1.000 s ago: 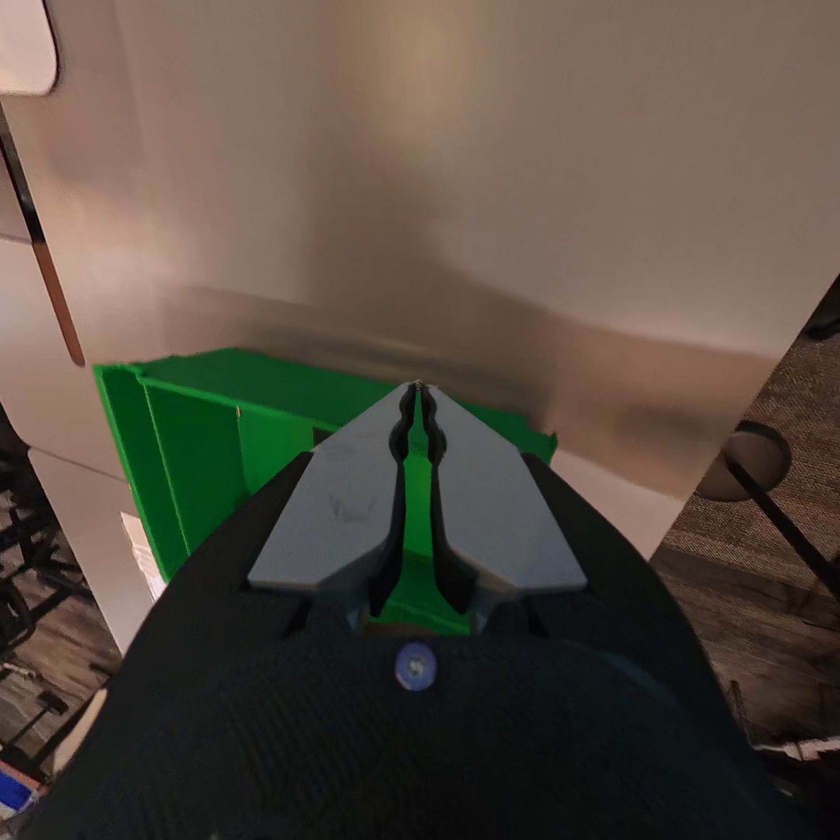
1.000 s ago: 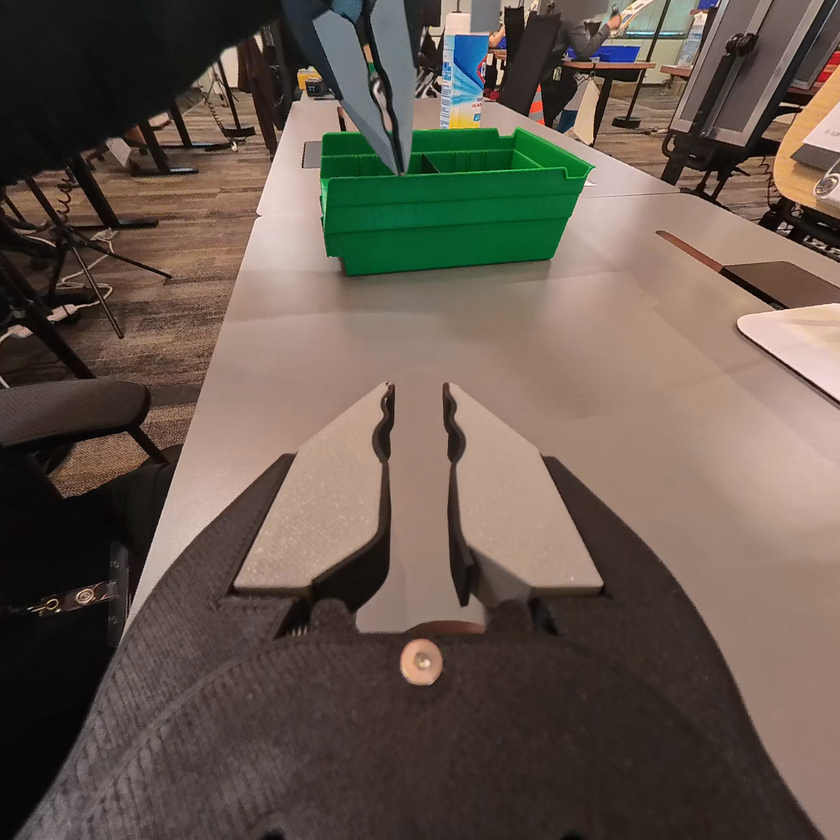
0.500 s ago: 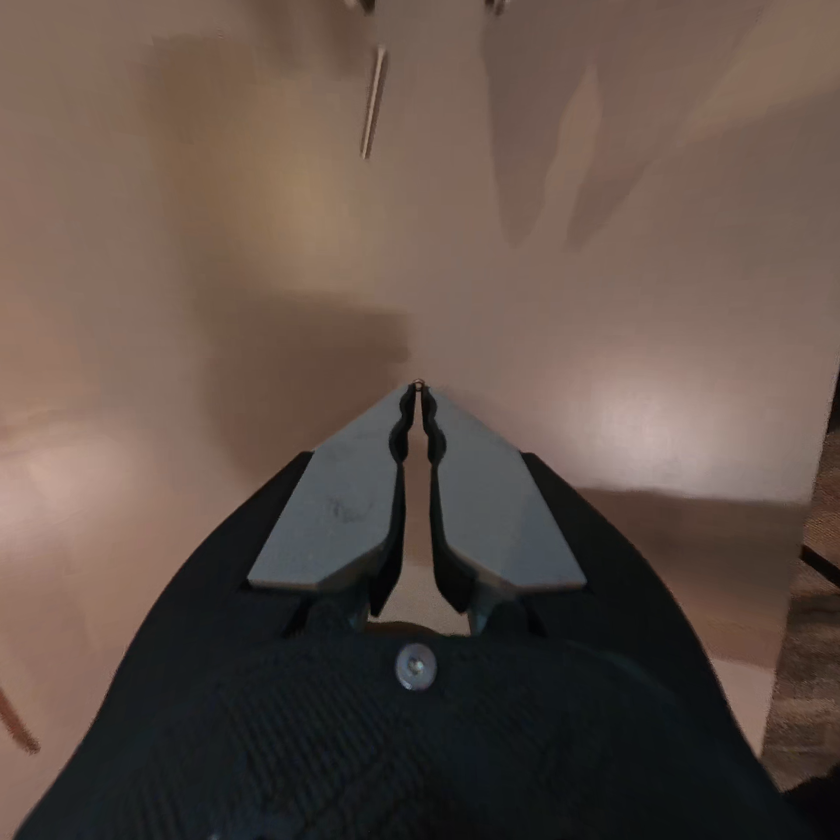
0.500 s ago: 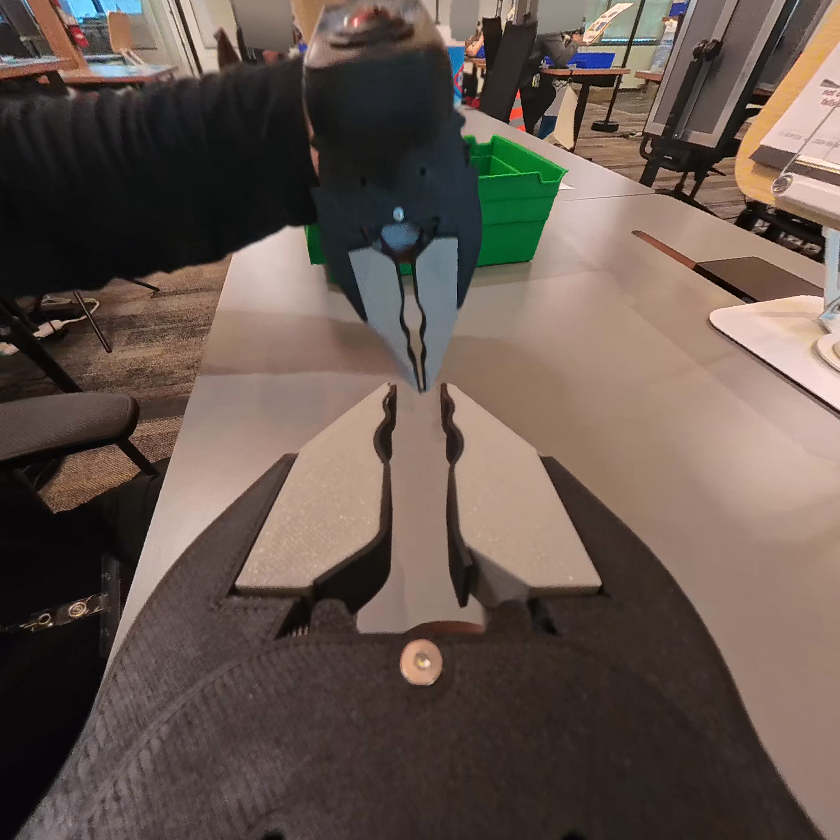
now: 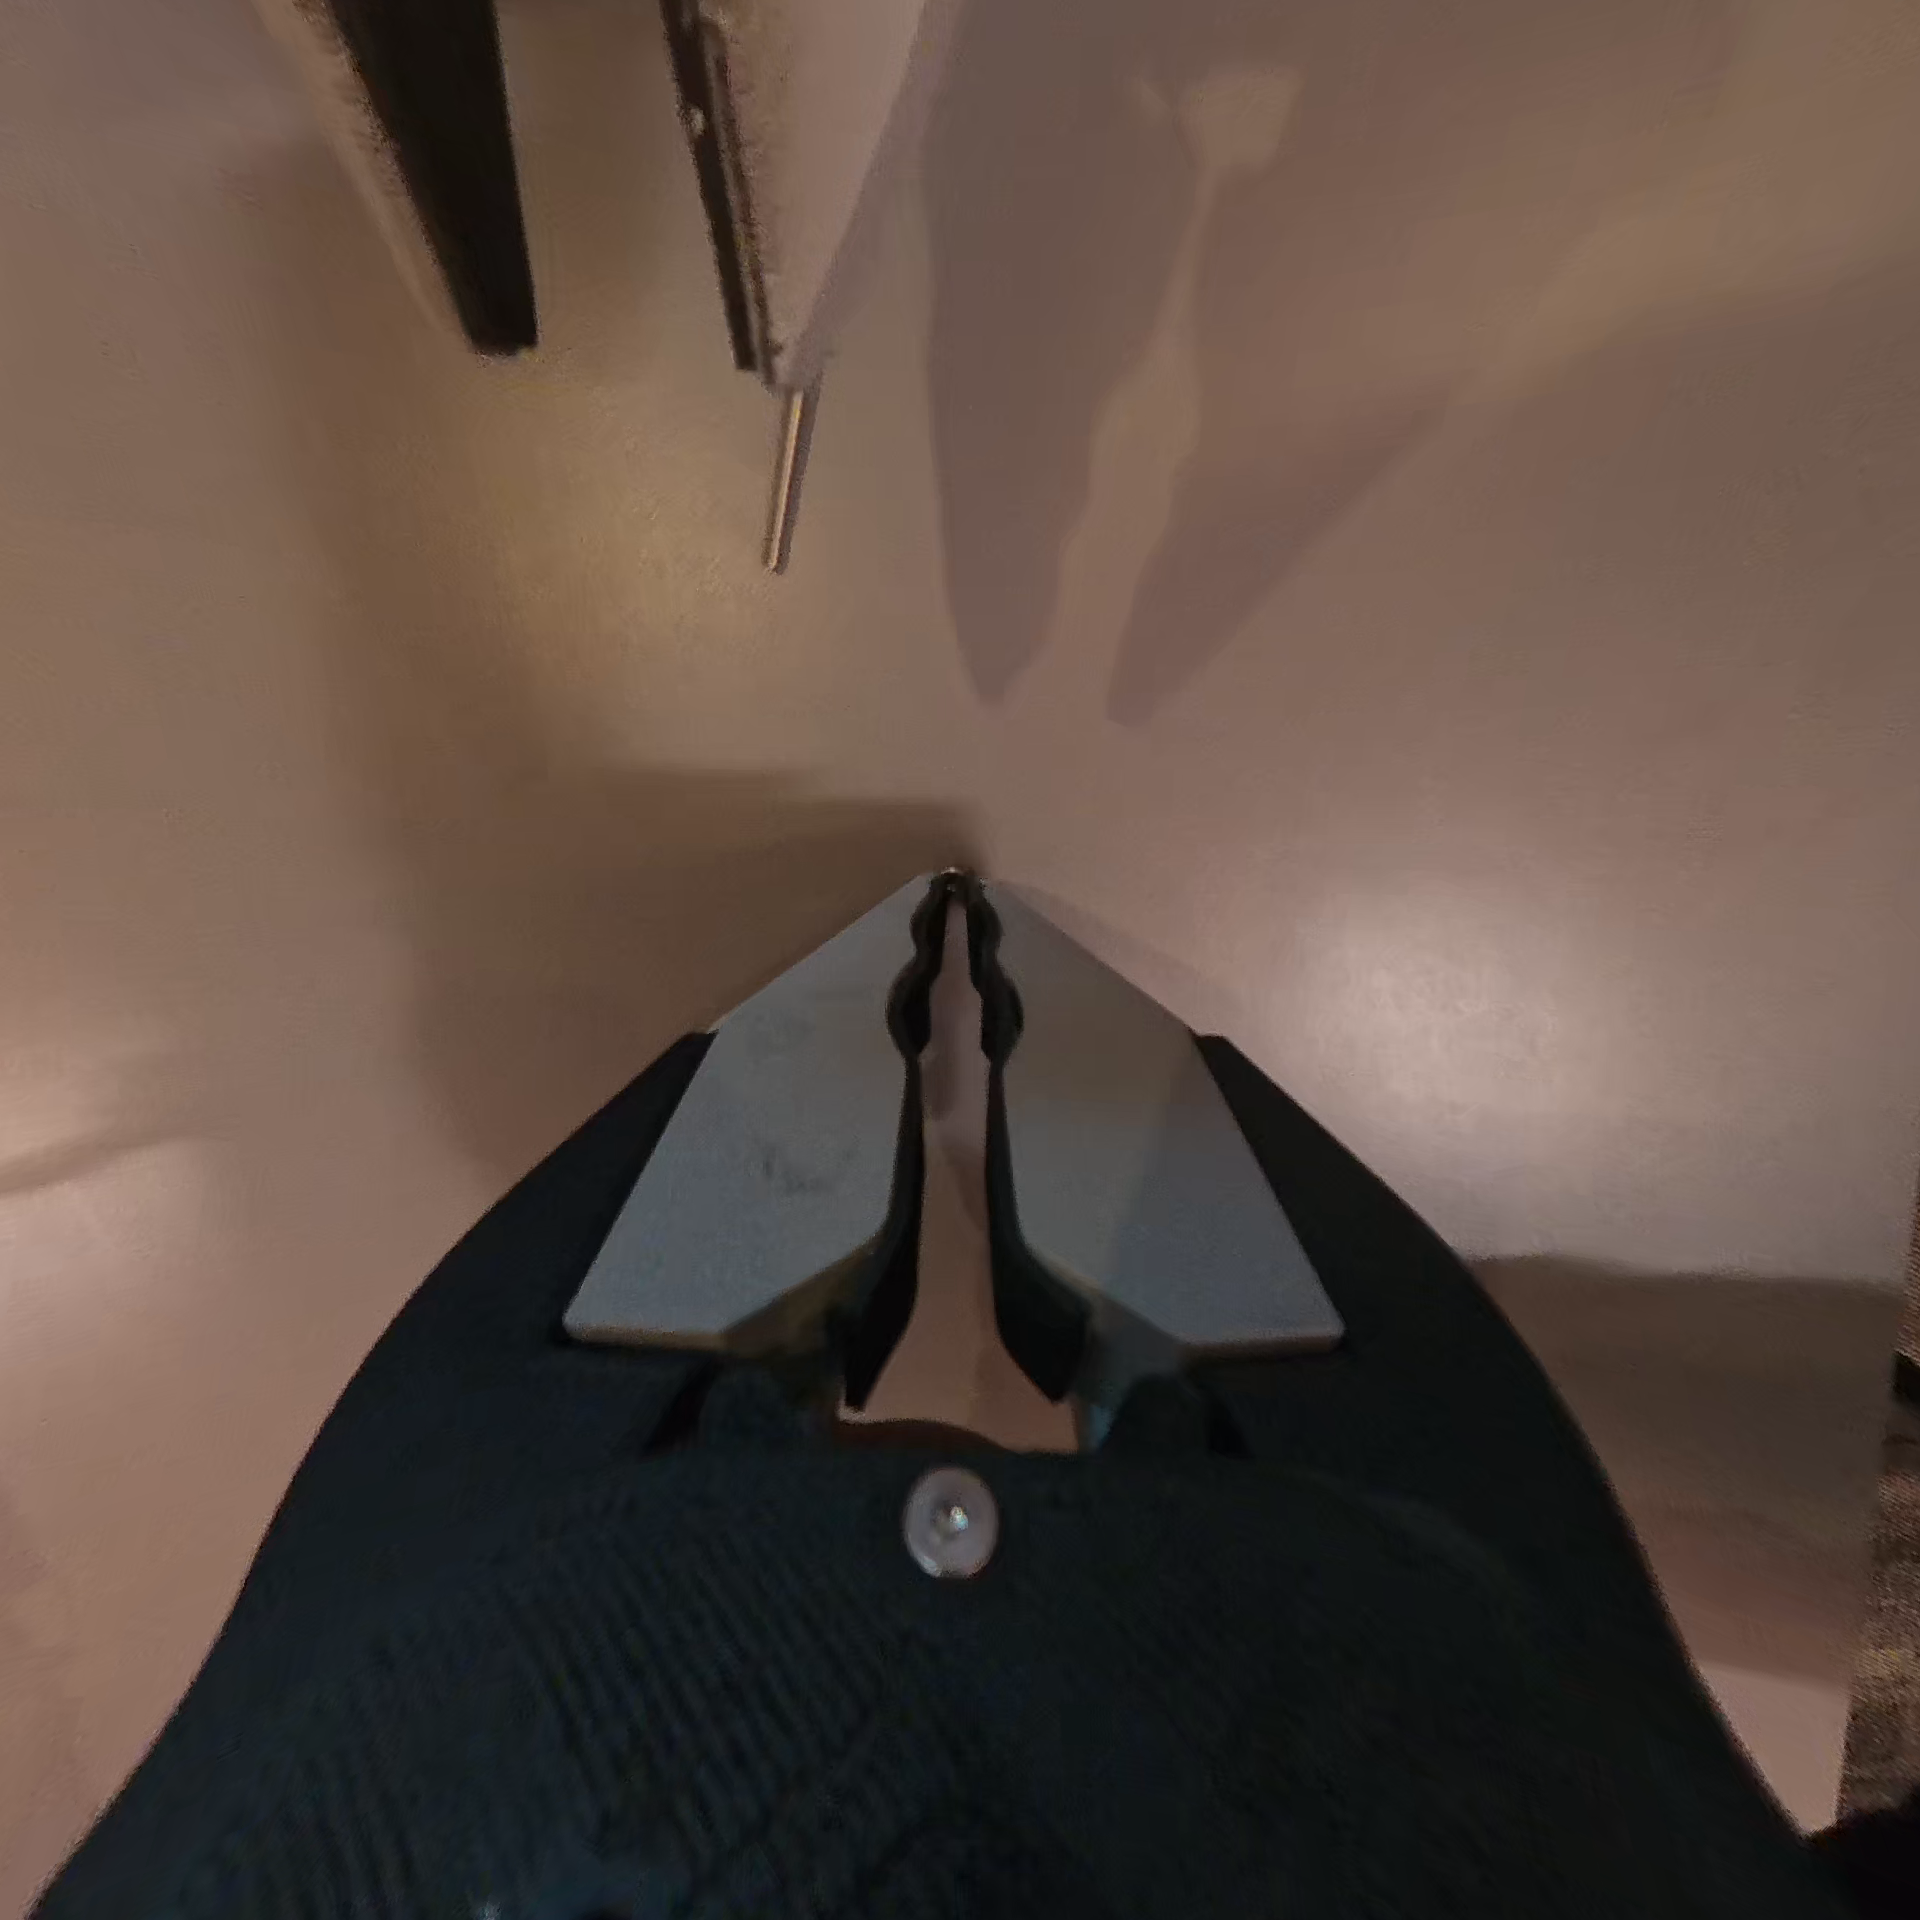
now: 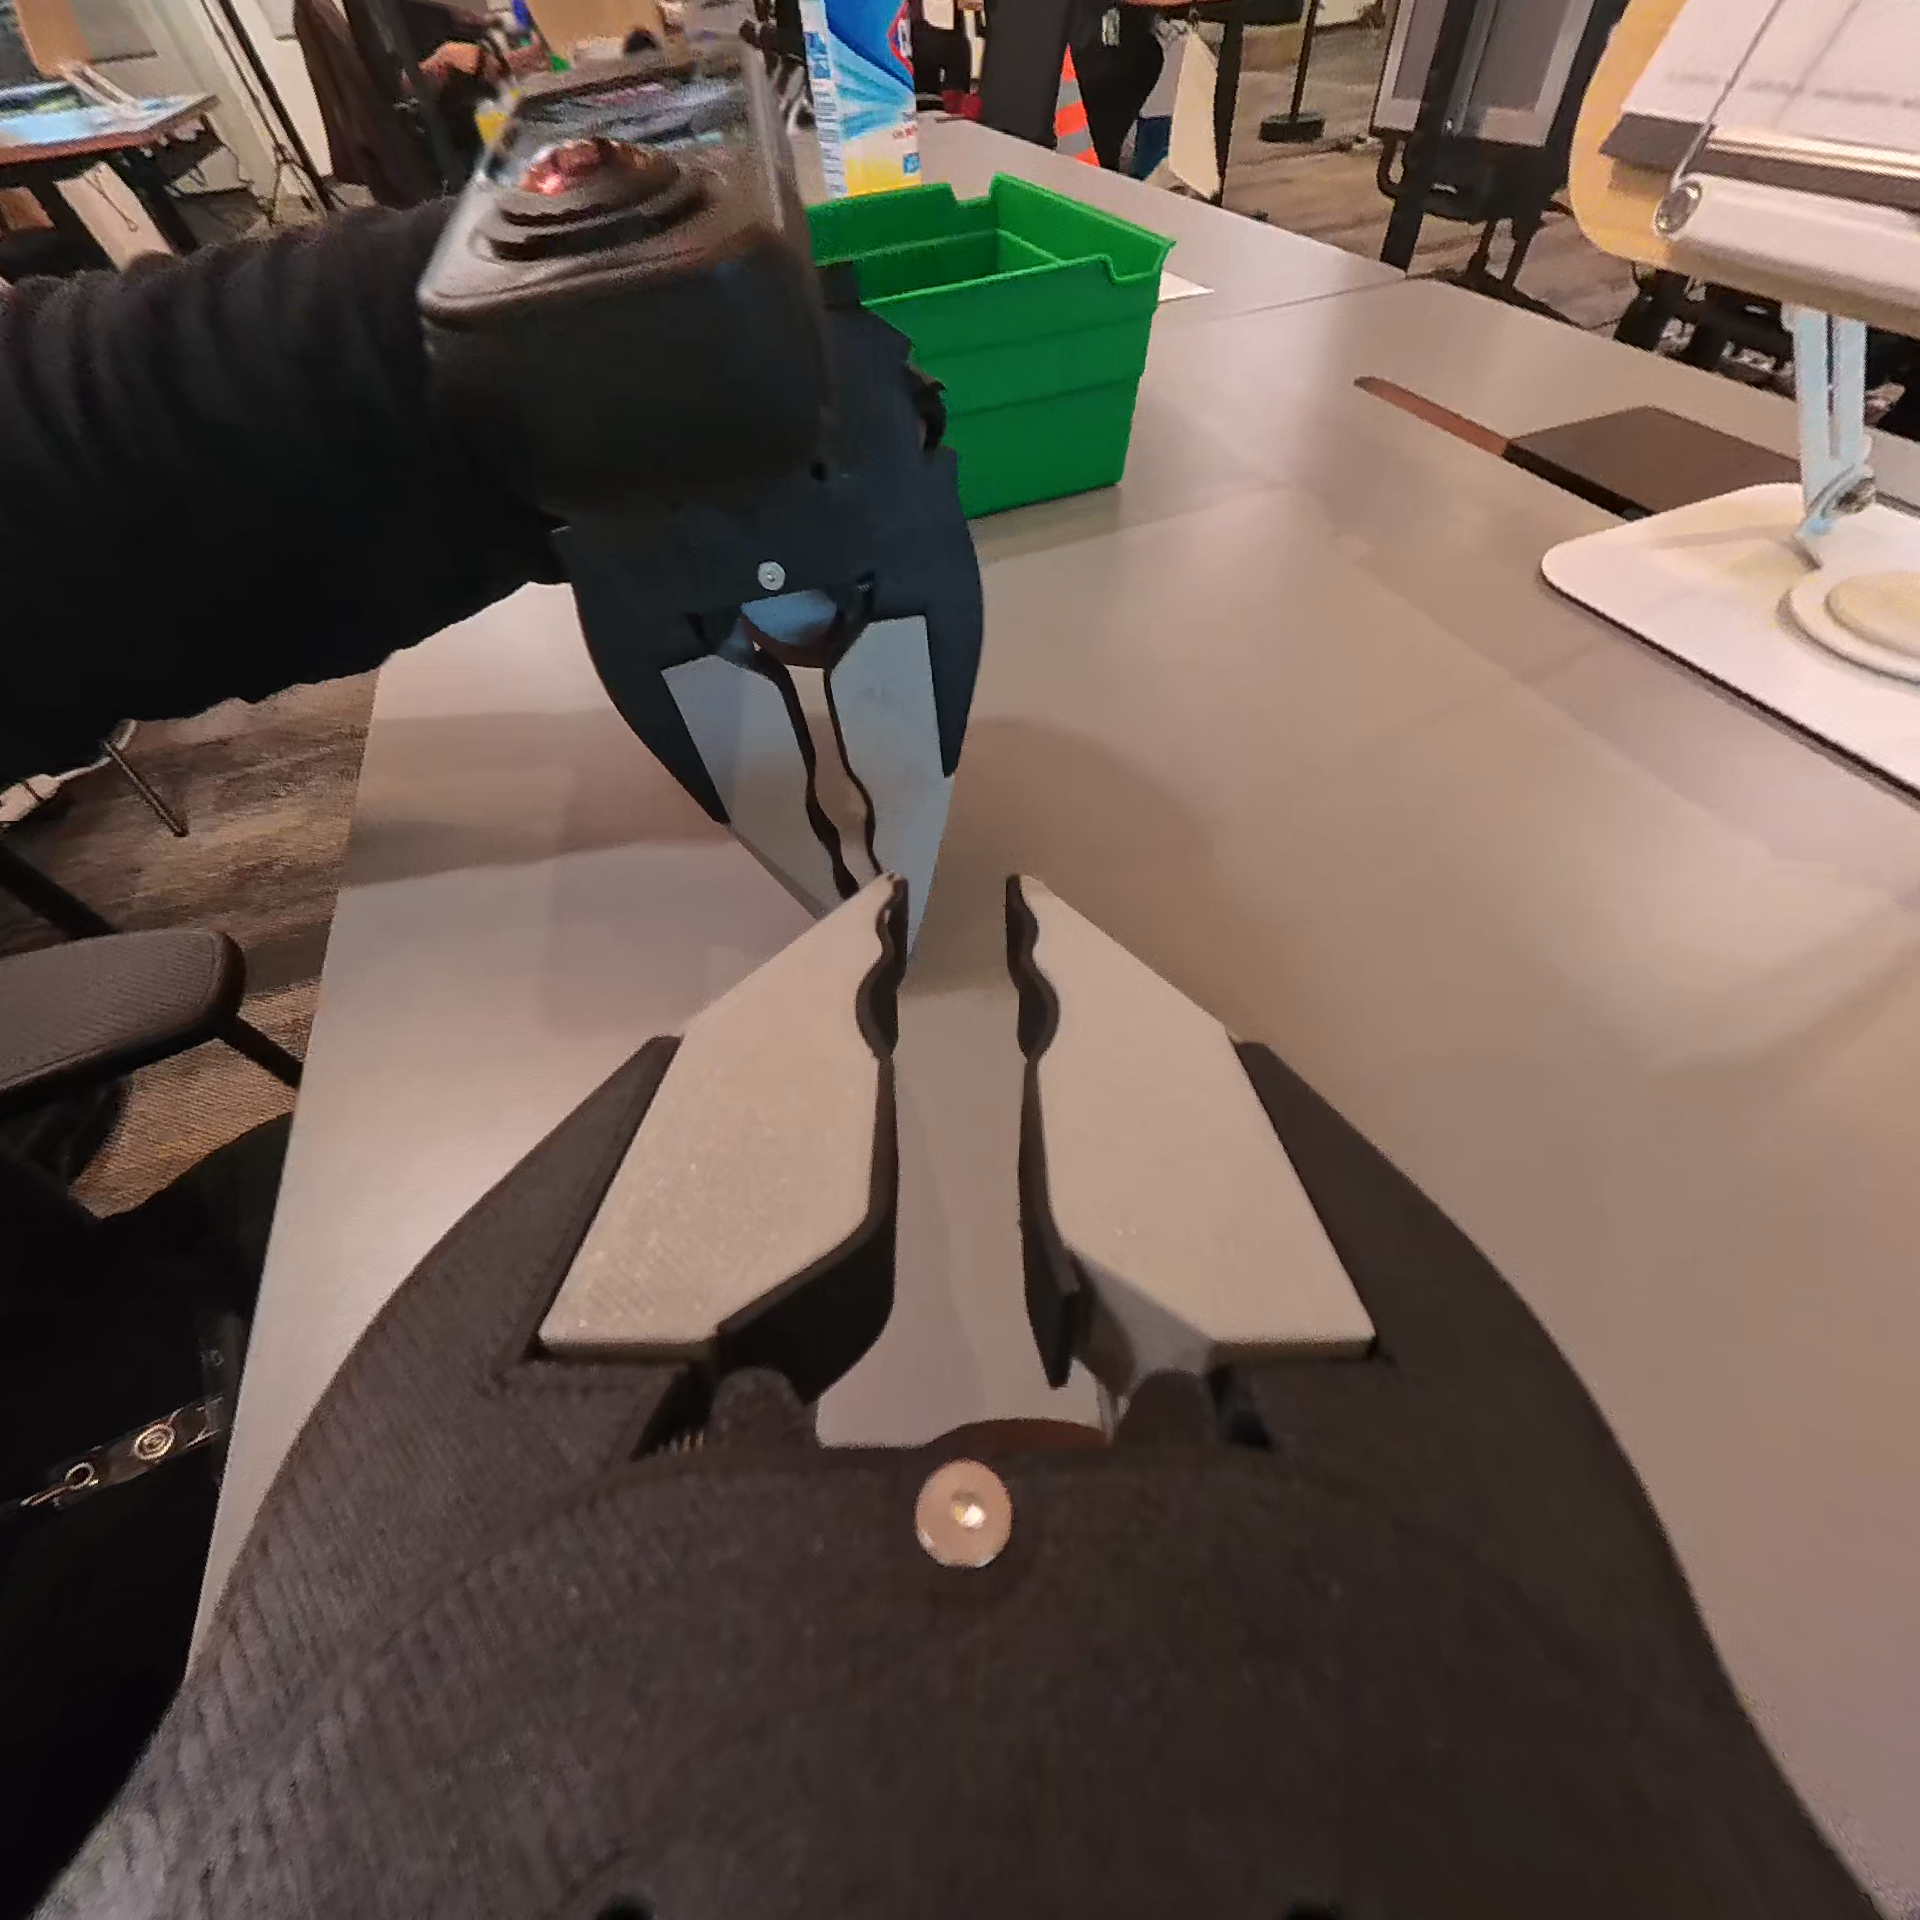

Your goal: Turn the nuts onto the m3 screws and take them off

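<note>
My left gripper [image 5: 954,885] is shut, with a tiny metal part [image 5: 954,875] pinched at its very tips; it is too small to tell nut from screw. In the right wrist view the left gripper [image 6: 871,878] points steeply down at the grey table [image 6: 1351,935], its tips just in front of my right gripper's left fingertip, which hides them partly. My right gripper [image 6: 951,885] is open and empty, low over the table. A green bin [image 6: 1039,343] with dividers stands farther back on the table; its contents do not show.
A white base with a stand [image 6: 1714,613] and a dark flat pad [image 6: 1642,457] lie at the right. A cleaner canister [image 6: 862,94] stands behind the bin. A black chair [image 6: 104,997] is off the table's left edge. A person's black sleeve [image 6: 208,468] reaches in from the left. The left gripper's tips are roughly 10 cm from the right gripper's.
My left gripper came from over the green bin toward the right gripper and down to the table, still shut on the tiny part. The right gripper stayed open and swung a little to the left.
</note>
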Demonstrator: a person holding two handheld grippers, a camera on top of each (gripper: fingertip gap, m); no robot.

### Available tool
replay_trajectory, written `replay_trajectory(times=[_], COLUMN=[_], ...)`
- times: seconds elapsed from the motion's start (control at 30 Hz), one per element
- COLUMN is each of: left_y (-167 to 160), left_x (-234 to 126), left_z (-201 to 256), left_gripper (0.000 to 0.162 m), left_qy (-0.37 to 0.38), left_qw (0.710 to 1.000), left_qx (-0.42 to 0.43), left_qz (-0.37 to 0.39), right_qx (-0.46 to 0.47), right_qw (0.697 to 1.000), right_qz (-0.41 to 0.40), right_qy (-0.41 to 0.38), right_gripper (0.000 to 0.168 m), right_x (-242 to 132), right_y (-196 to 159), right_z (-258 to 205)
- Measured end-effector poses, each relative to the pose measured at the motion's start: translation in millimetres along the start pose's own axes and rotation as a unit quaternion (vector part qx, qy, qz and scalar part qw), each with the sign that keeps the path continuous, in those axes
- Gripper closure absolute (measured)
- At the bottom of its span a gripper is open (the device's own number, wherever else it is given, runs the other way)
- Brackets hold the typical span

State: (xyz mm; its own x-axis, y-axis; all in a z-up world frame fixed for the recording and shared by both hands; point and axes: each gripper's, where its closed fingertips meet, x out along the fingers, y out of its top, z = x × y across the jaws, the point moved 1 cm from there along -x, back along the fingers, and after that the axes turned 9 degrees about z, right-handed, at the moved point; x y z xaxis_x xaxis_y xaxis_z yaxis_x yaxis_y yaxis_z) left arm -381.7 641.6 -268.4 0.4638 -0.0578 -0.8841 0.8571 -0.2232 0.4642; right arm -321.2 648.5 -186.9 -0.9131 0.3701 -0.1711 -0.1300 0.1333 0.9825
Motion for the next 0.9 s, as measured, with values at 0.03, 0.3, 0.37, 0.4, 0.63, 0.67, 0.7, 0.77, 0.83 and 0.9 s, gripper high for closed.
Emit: replay_trajectory(times=[0.03, 0.3, 0.37, 0.4, 0.63, 0.67, 0.7, 0.77, 0.83, 0.9], left_y=[-1, -1, 0, 2, 35, 41, 46, 53, 59, 61], left_x=[0, -8, -16, -23, -60, -66, -73, -88, -100, -101], left_z=[0, 1, -2, -5, -30, -33, -36, -42, -42, -43], left_gripper=[0.160, 0.151, 0.148, 0.147, 0.133, 0.131, 0.131, 0.134, 0.137, 0.137], left_qy=[0.000, 0.015, 0.033, 0.049, 0.173, 0.178, 0.180, 0.169, 0.140, 0.132], left_qw=[1.000, 1.000, 0.999, 0.998, 0.940, 0.924, 0.904, 0.859, 0.818, 0.810], left_qx=[-0.001, 0.002, 0.001, -0.002, -0.049, -0.062, -0.078, -0.114, -0.142, -0.154], left_qz=[0.000, 0.009, 0.020, 0.037, 0.288, 0.333, 0.381, 0.470, 0.539, 0.551], right_qx=[0.003, -0.002, -0.004, -0.005, -0.022, -0.034, -0.044, -0.051, -0.052, -0.061], right_qw=[1.000, 1.000, 0.999, 0.999, 0.990, 0.987, 0.985, 0.984, 0.982, 0.980], right_qz=[-0.002, -0.022, -0.029, -0.036, -0.127, -0.140, -0.148, -0.158, -0.168, -0.184], right_qy=[-0.002, -0.009, -0.015, -0.021, -0.064, -0.071, -0.072, -0.067, -0.063, -0.056], right_gripper=[0.153, 0.152, 0.152, 0.152, 0.152, 0.152, 0.152, 0.153, 0.153, 0.151], right_x=[0, 3, 3, 3, 3, 2, 0, -2, -6, -9], right_y=[-1, -8, -11, -14, -45, -48, -50, -51, -53, -56], right_z=[1, 3, 5, 7, 22, 24, 24, 22, 22, 20])
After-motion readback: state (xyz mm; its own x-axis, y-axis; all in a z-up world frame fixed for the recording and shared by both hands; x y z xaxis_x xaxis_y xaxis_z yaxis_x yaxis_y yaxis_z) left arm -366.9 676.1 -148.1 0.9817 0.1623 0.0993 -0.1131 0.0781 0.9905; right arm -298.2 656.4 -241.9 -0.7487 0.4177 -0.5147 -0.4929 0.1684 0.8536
